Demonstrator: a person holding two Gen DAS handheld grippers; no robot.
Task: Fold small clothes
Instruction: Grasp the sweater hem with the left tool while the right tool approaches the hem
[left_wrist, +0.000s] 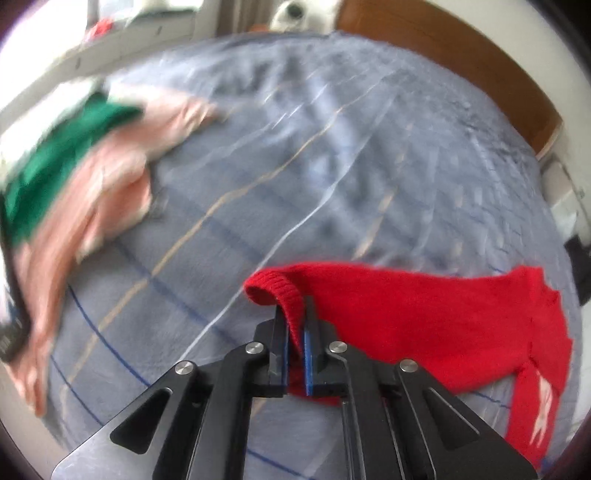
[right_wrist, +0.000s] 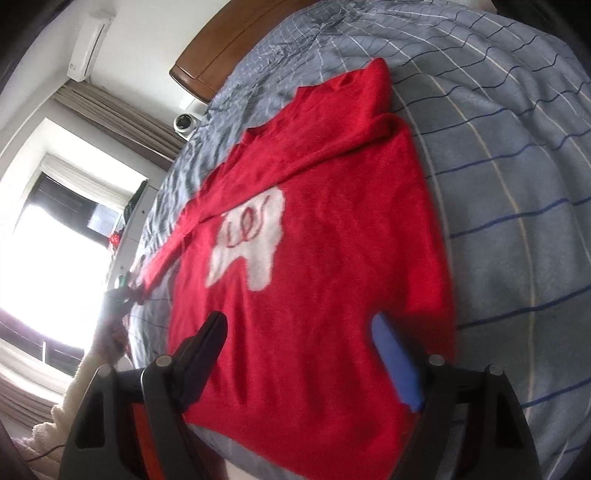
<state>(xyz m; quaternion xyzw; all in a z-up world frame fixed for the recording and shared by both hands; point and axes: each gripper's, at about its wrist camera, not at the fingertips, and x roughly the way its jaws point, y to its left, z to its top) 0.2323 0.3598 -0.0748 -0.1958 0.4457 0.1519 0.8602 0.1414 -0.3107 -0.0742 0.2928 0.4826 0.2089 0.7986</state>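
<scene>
Grey-blue striped bedding (left_wrist: 332, 155) covers the bed you are working on, and most of it lies bare ahead of your left claw (left_wrist: 295, 332), running up to the brown wooden headboard (left_wrist: 461, 62) at the far edge. Your left claw is pressed together on the ribbed cuff of the red sweater (left_wrist: 424, 317), with the knit pinched between its blue pads and the sleeve trailing off to the right across the cover. Off to the left of that view, a blurred heap of pink clothing (left_wrist: 110, 173) with a green garment (left_wrist: 62, 155) on top sits at the bed's edge, well apart from the sweater. From your right wrist you see the red sweater (right_wrist: 332, 258) spread flat on the bedding (right_wrist: 517, 184), its white patch with red lettering (right_wrist: 251, 240) facing up and one sleeve folded across the upper body. Your right claw (right_wrist: 299, 347) hangs spread wide over the lower part of the sweater, fingers either side of the fabric and nothing pinched. Open striped cover lies to the right of the sweater; to the left the bed ends near a bright window (right_wrist: 55, 240) with curtains. Your left claw (right_wrist: 122, 295) shows small and glare-washed at the left sleeve end. A cream sleeve (right_wrist: 74, 398) of yours shows at the lower left. No containers appear in either view.
</scene>
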